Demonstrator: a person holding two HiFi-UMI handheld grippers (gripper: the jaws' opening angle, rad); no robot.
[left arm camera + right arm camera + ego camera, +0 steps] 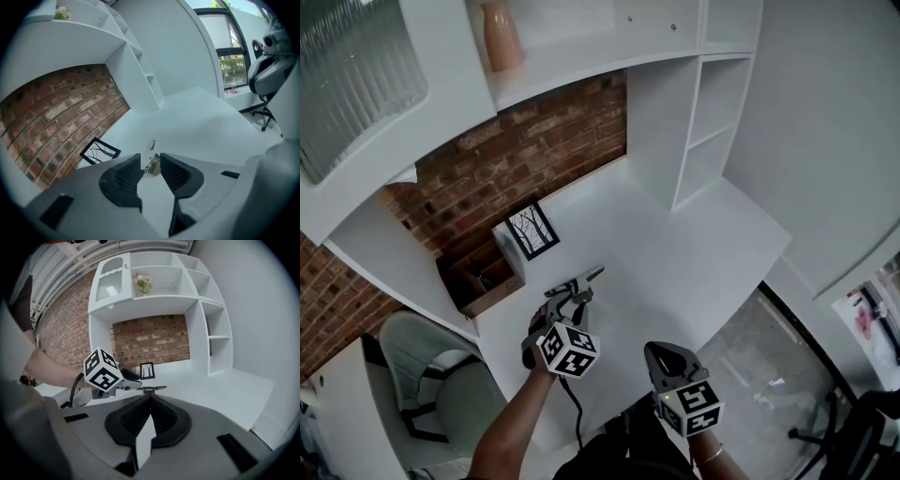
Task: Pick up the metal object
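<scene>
The metal object (586, 278) is a thin shiny strip that lies on the white desk (694, 253) in front of the picture frame. My left gripper (571, 299) reaches to its near end. In the left gripper view the jaws stand apart, and the metal piece (152, 165) sits in the gap between the ribbed pads (125, 176); I see no pad pressing on it. My right gripper (652, 350) hovers lower right, away from the object. In its own view the right gripper (150, 397) has its pads together with nothing between them, and the left gripper (123, 379) and strip (152, 388) show ahead.
A small black-framed tree picture (532, 231) leans at the brick wall (534, 150), next to an open wooden box (483, 275). White shelving (698, 141) rises at the desk's far right. A pink vase (501, 36) stands on the upper shelf. A chair (441, 384) is at the left.
</scene>
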